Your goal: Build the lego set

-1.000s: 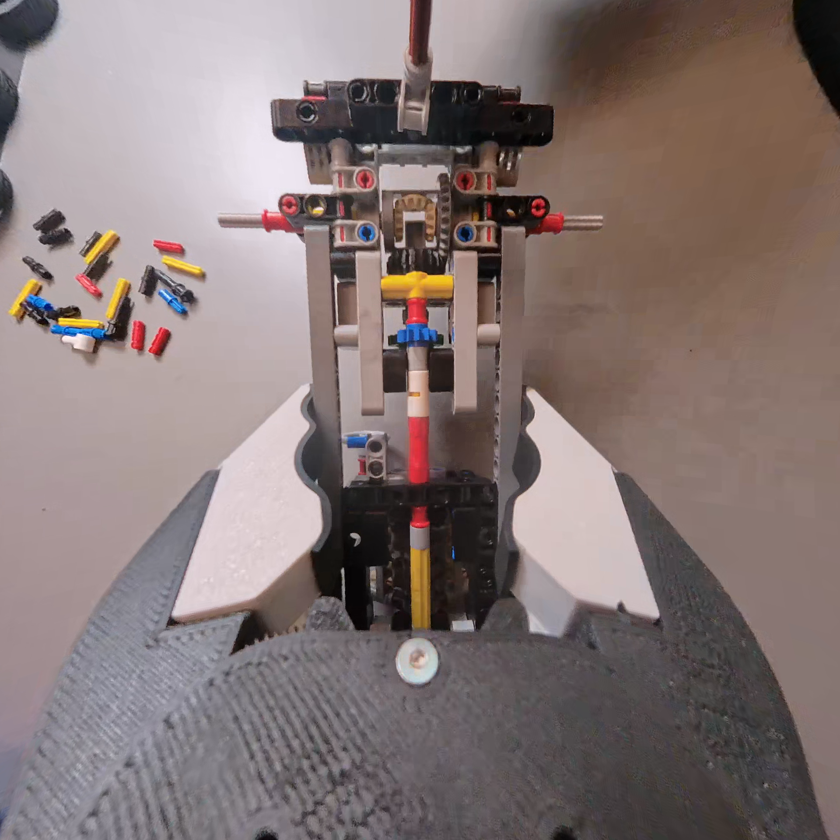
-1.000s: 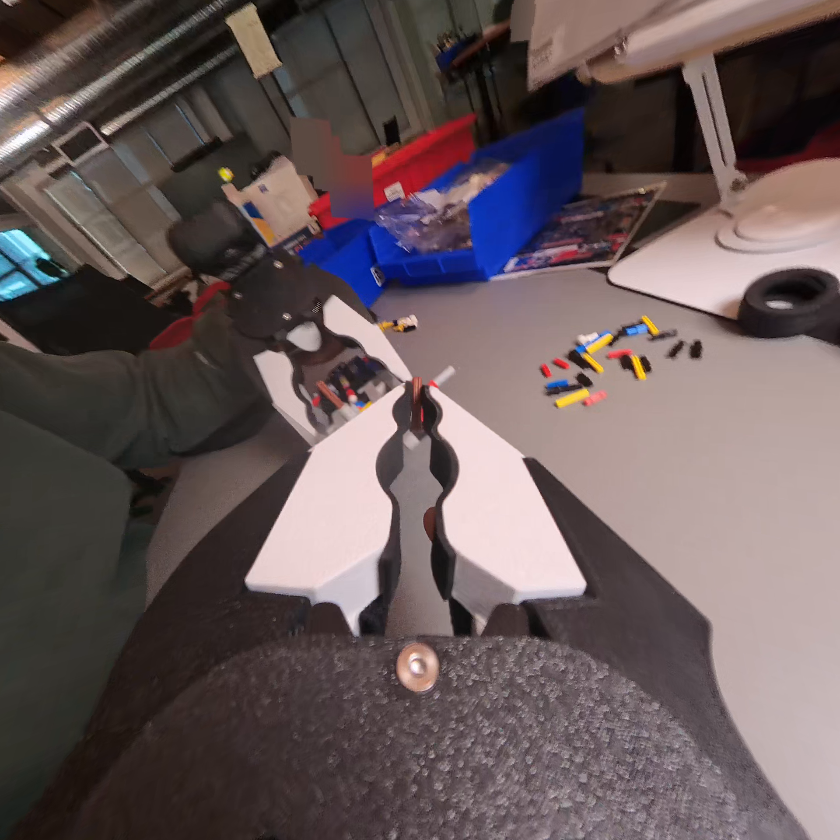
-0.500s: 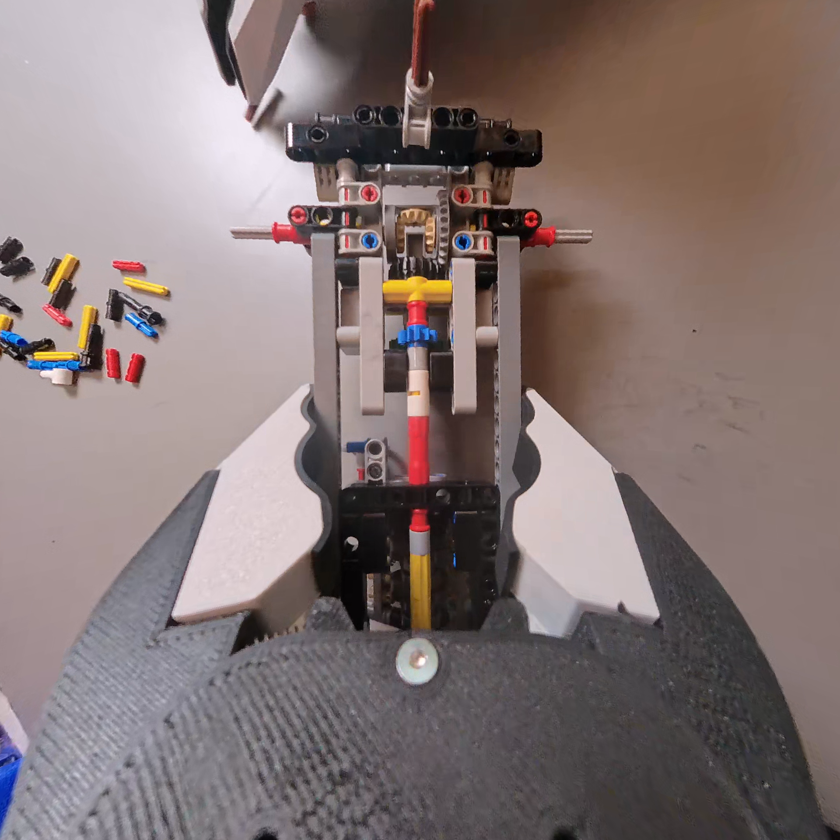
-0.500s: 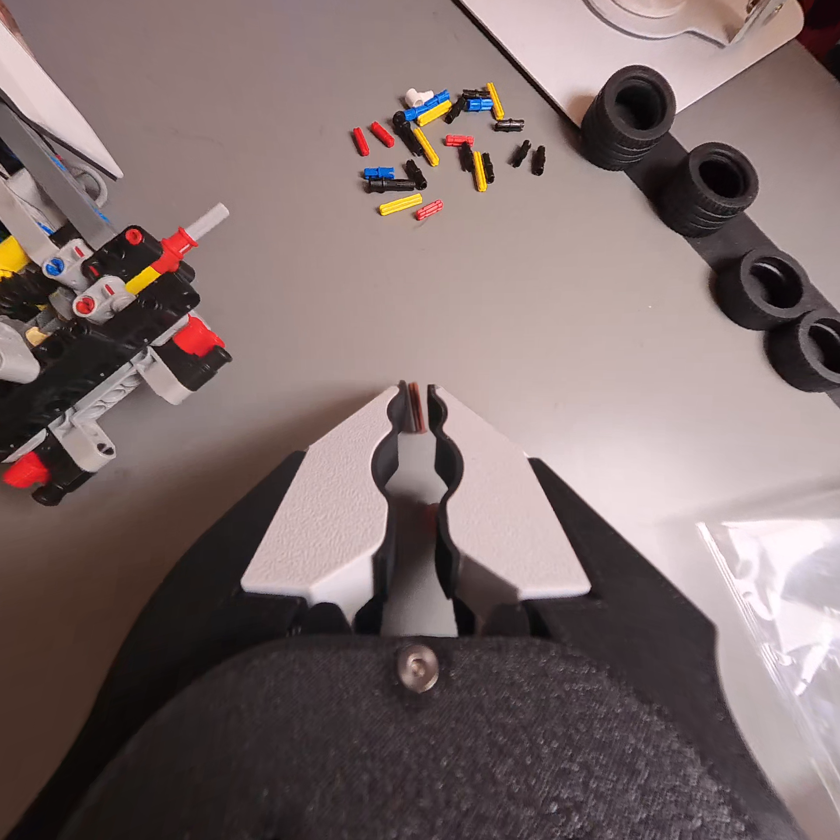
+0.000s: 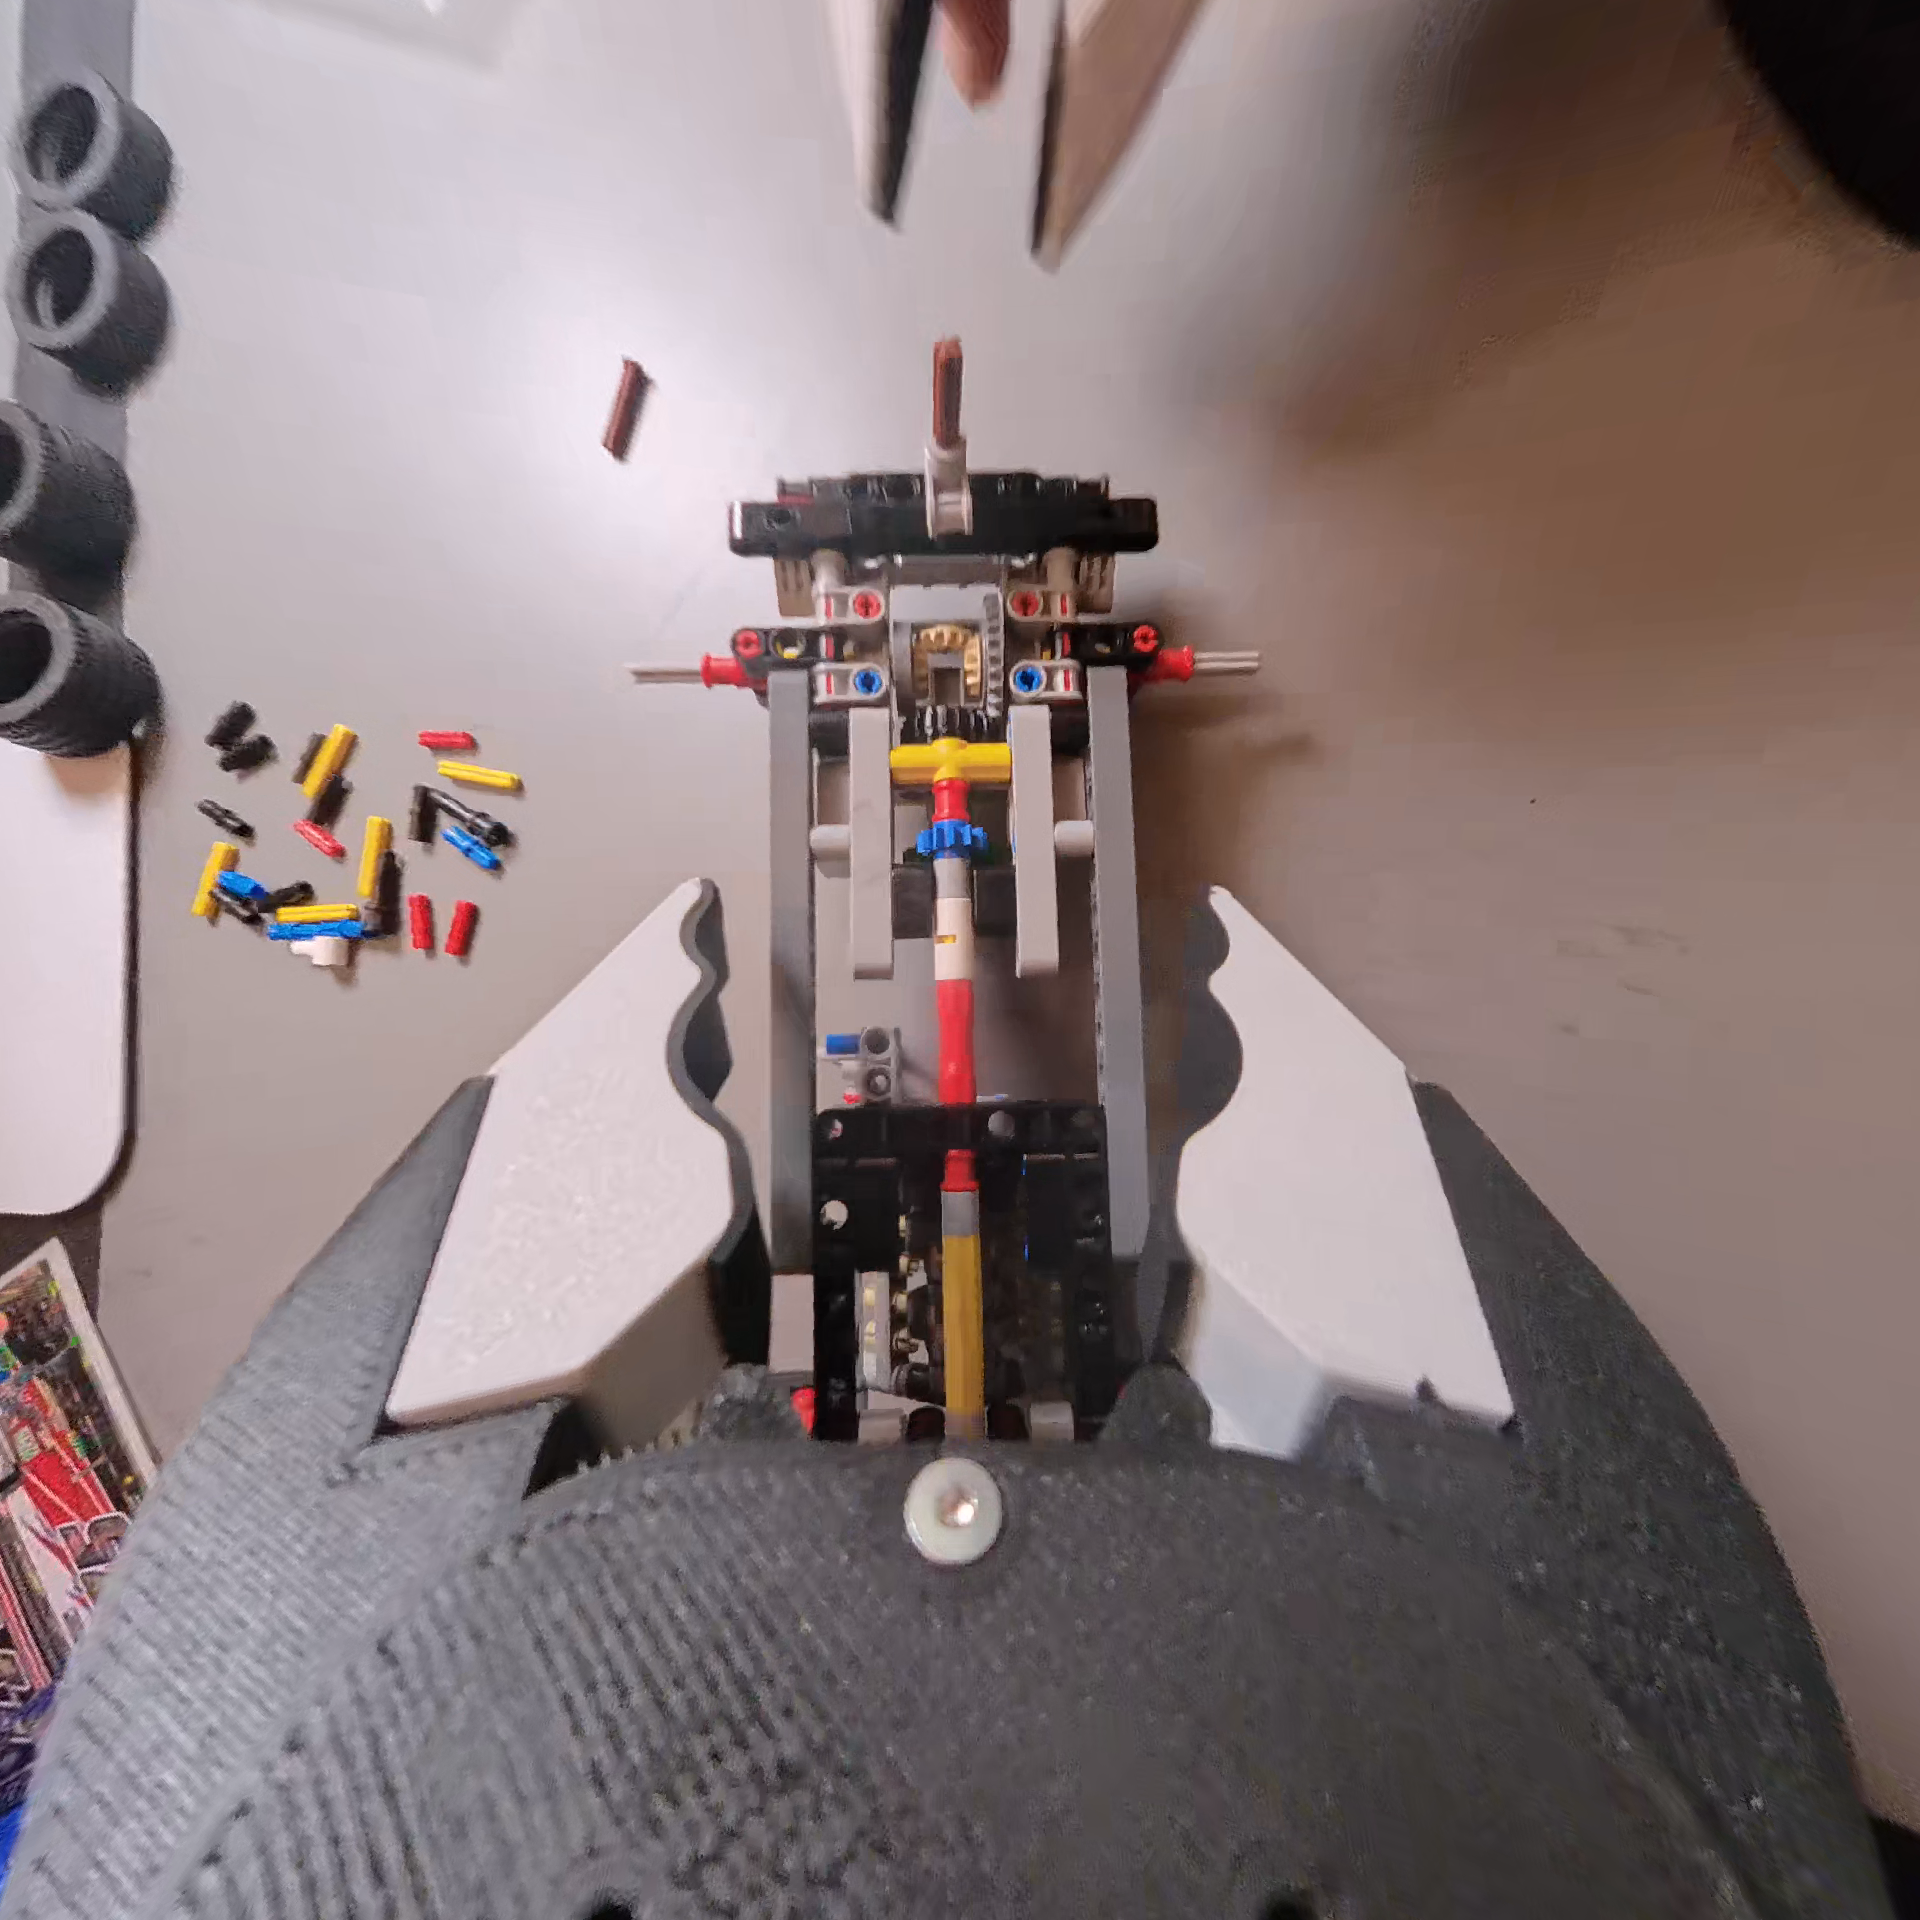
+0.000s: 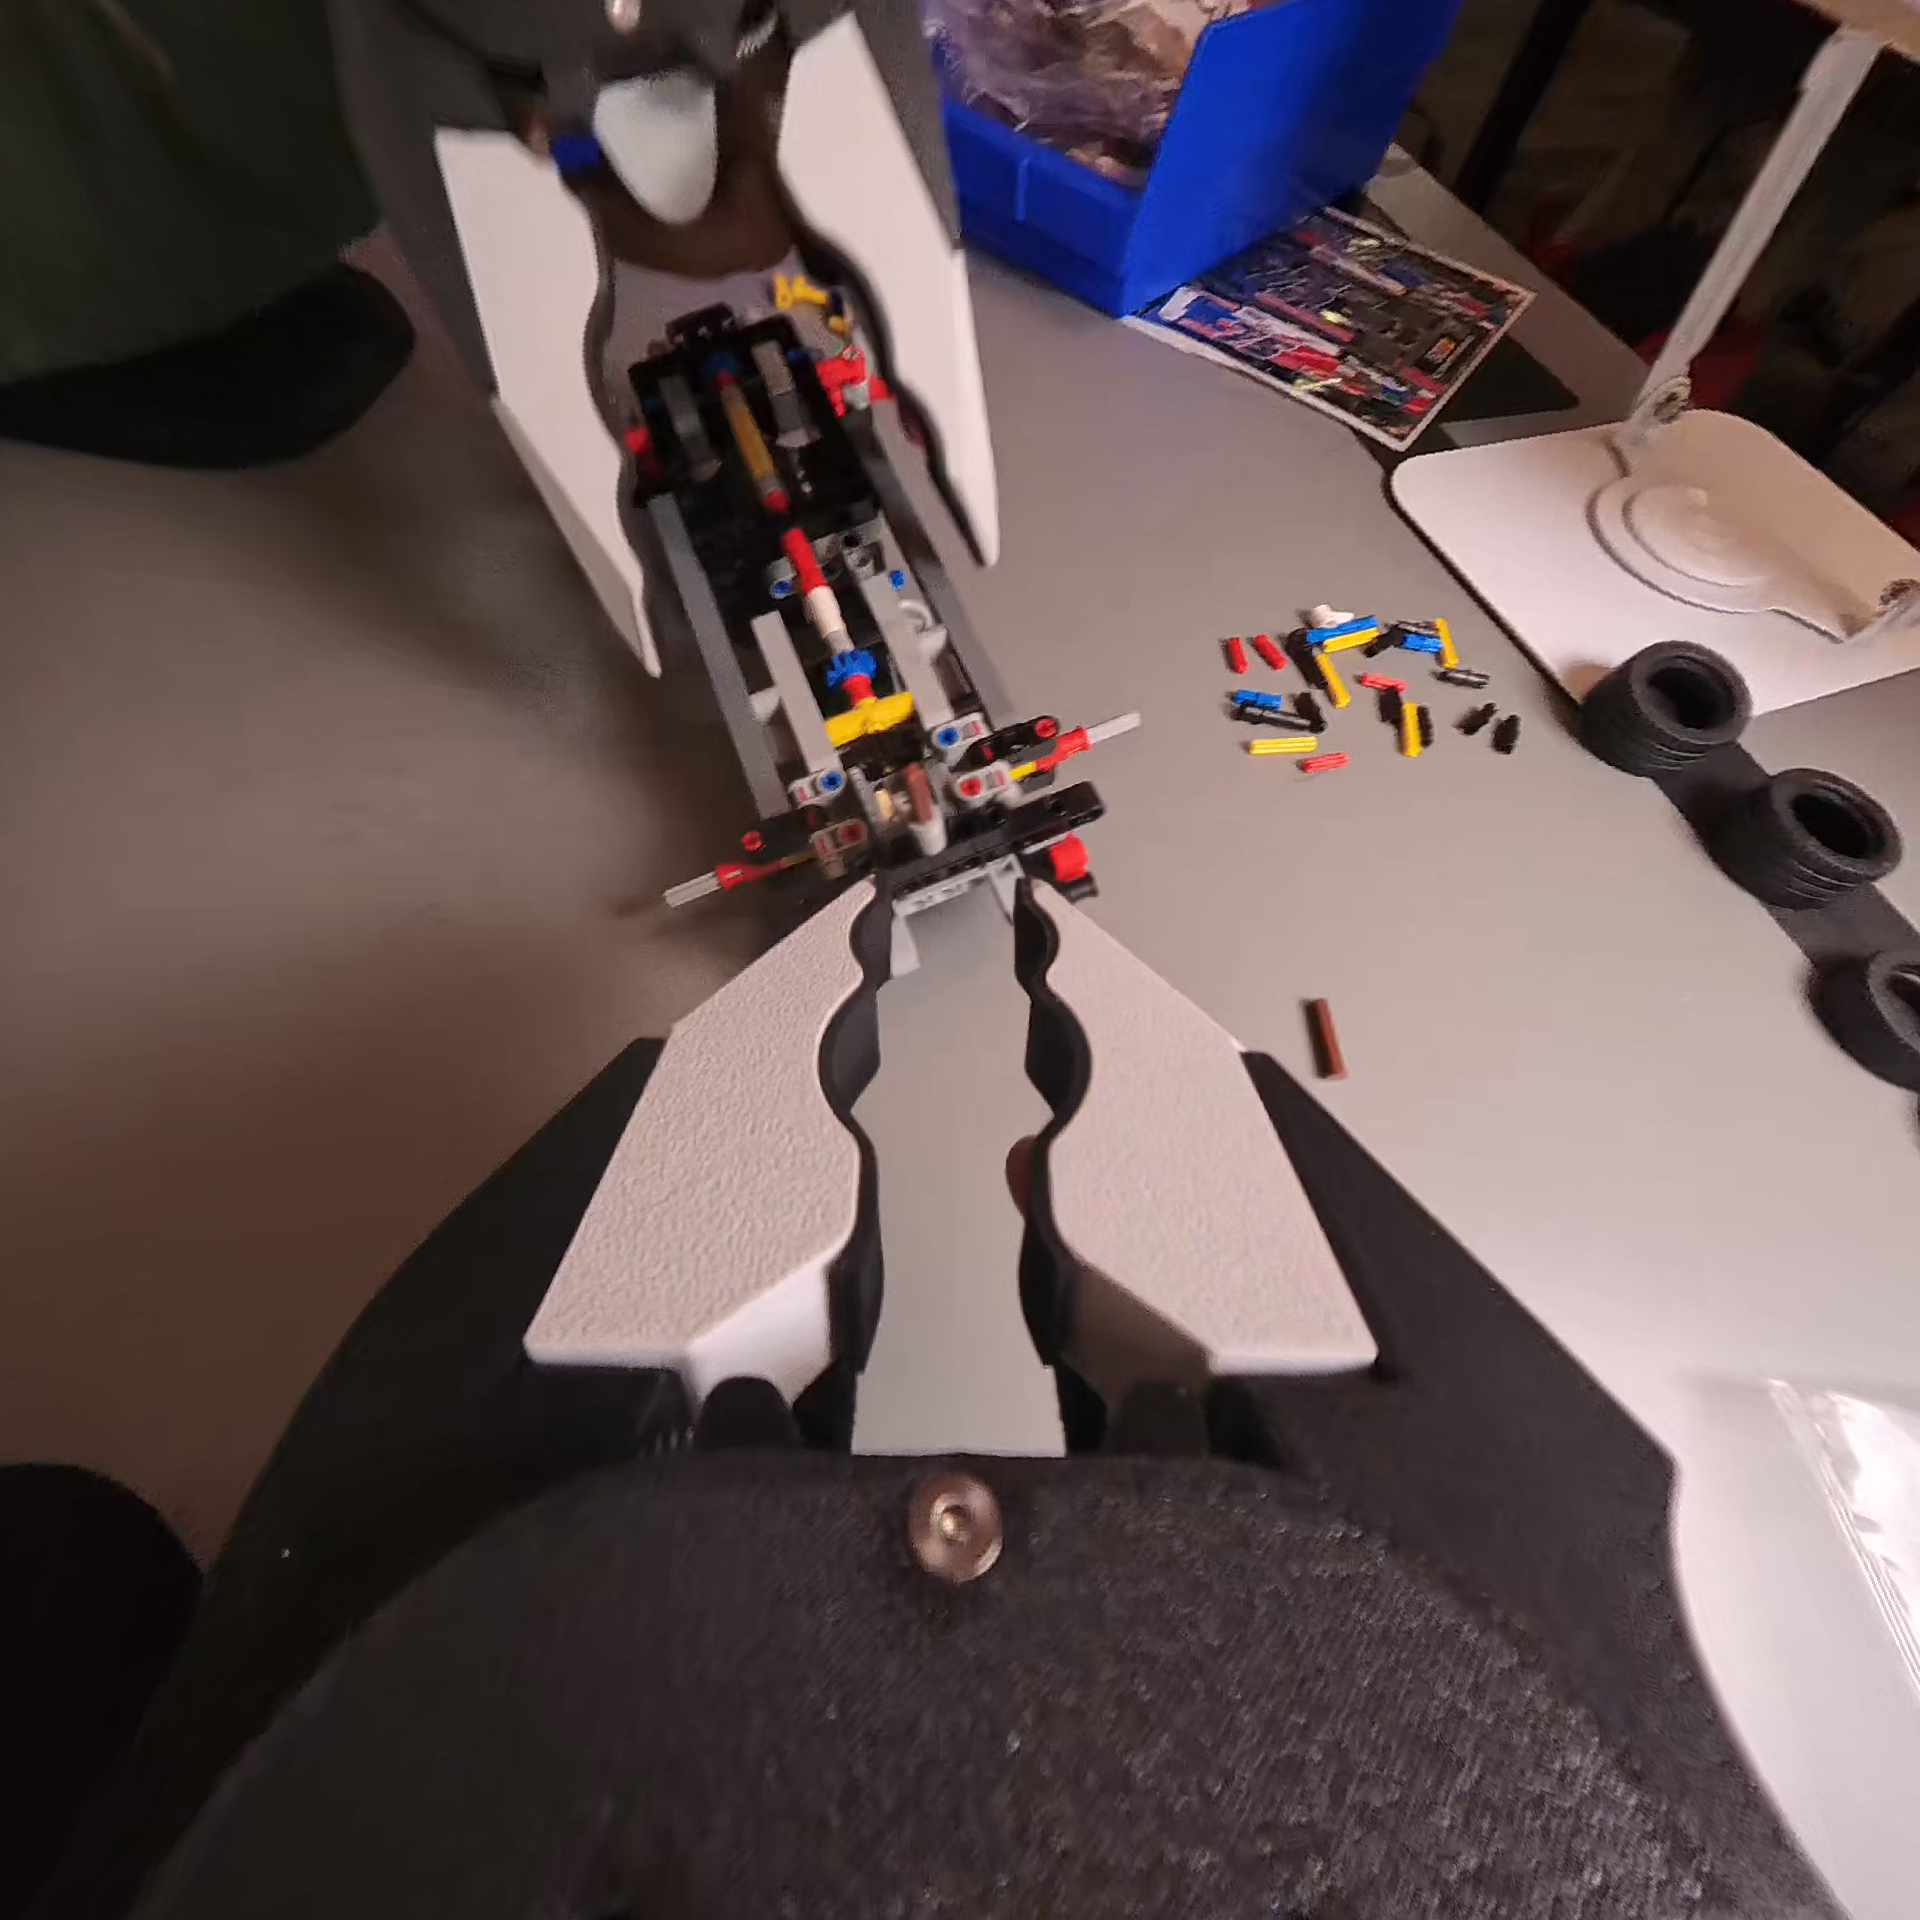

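The lego chassis [image 5: 951, 935] lies on the grey table [image 5: 1507, 831], long and narrow, with grey side beams and a red and yellow shaft down its middle. My left gripper [image 5: 961, 899] is open, one finger on each side of the chassis rear, with a gap at both sides. A short brown axle [image 5: 945, 390] stands in a grey connector at the chassis front. My right gripper [image 6: 948, 899] is open and empty, with its tips just before the chassis front [image 6: 935, 831]. A second brown axle [image 6: 1327, 1037] lies loose on the table; it also shows in the left wrist view [image 5: 625, 407].
A pile of small red, yellow, blue and black pins [image 6: 1351, 686] lies beside the chassis. Several black tyres [image 6: 1745, 779] stand in a row past it. A white lamp base [image 6: 1662, 551], an instruction booklet [image 6: 1340, 322], a blue bin [image 6: 1195, 177] and a clear bag [image 6: 1818, 1558] ring the area. My hands' fingertips stand some 11 cm from each other.
My left gripper has opened off the chassis. My right gripper has opened, the brown axle it held now lies on the table, and it has swung round to the chassis front.
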`<state>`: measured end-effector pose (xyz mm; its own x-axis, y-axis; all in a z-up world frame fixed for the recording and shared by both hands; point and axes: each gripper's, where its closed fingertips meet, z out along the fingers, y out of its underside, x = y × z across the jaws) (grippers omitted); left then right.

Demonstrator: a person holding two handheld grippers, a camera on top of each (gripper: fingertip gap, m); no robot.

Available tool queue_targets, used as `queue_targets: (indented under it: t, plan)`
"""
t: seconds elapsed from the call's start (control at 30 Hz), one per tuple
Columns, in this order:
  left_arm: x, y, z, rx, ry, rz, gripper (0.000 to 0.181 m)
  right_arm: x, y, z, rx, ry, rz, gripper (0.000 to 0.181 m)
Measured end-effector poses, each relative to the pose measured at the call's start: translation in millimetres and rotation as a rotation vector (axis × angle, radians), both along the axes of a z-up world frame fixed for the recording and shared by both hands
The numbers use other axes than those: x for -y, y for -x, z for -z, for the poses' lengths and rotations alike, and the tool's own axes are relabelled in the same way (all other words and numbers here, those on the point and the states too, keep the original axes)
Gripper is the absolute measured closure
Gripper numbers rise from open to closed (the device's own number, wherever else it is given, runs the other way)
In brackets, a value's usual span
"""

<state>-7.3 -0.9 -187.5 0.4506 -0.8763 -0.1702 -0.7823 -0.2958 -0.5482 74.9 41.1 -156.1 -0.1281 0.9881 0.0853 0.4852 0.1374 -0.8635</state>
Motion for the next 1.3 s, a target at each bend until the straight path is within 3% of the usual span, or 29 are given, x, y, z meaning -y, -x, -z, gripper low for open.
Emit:
queue_targets:
  t: [0.03, 0.17, 0.37, 0.5, 0.63, 0.87, 1.0, 1.3]
  plan:
    - [0.9, 0.5, -8.8, 0.029, -0.02, -0.001, 0.093, 6.1, -1.4, 4.0, 0.014, -0.023, -0.004, 0.161]
    - [10.4, 22.2, -33.8, 0.122, -0.082, -0.073, 0.093, 17.7, -0.6, 13.7, 0.058, -0.07, 0.032, 0.161]
    - [48.4, 83.5, -8.1, 0.213, -0.032, -0.268, 0.089, 16.6, 12.2, 22.9, 0.097, -0.002, 0.156, 0.16]
    - [59.4, 99.7, -10.1, 0.351, -0.057, -0.355, 0.086, 11.7, 26.5, 28.8, 0.107, 0.139, 0.232, 0.152]
    - [62.3, 115.1, -16.3, 0.392, -0.069, -0.384, 0.088, 11.0, 35.9, 31.3, 0.112, 0.139, 0.25, 0.15]
    - [82.1, 102.2, 9.1, 0.476, 0.136, -0.331, 0.111, 2.0, 38.9, 37.5, 0.074, 0.154, 0.314, 0.163]
    - [72.9, 90.6, 8.4, 0.49, 0.084, -0.302, 0.123, -4.7, 32.9, 42.2, 0.097, 0.109, 0.356, 0.172]
    - [38.4, 78.8, 5.4, 0.449, -0.127, -0.365, 0.127, -8.5, -3.5, 35.7, 0.117, 0.109, 0.529, 0.172]
